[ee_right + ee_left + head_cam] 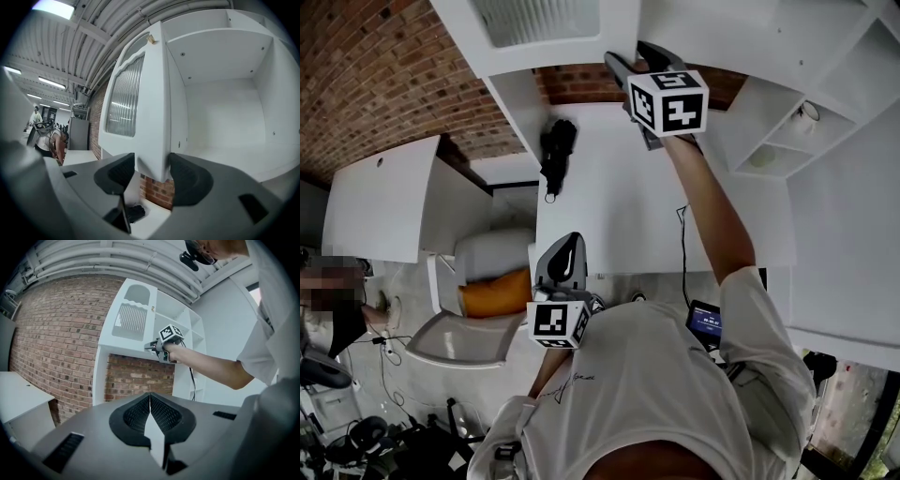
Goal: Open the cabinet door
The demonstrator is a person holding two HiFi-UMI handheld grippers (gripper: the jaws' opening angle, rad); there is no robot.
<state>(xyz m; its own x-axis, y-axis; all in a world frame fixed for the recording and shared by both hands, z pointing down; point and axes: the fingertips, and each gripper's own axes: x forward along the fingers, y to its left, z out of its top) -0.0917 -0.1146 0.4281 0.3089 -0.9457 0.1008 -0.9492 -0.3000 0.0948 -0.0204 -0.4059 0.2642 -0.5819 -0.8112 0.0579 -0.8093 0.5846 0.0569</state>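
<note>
The left claw [150,398] hangs low at the person's chest, its jaws together on nothing. Above it the door [140,103], with a ribbed pane, stands swung out and open. The right claw [151,165] is raised to it, jaws wide apart astride the door's lower corner. At right, the white cabinet [225,93] shows a bare shelf.

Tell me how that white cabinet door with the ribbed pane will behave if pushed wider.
The cabinet door looks like a stiff painted panel, so it should probably swing rather than flex. Its ribbed pane seems to be glass, so it is likely fragile if slammed. The smooth edge may slip between the right gripper's open jaws.
</note>
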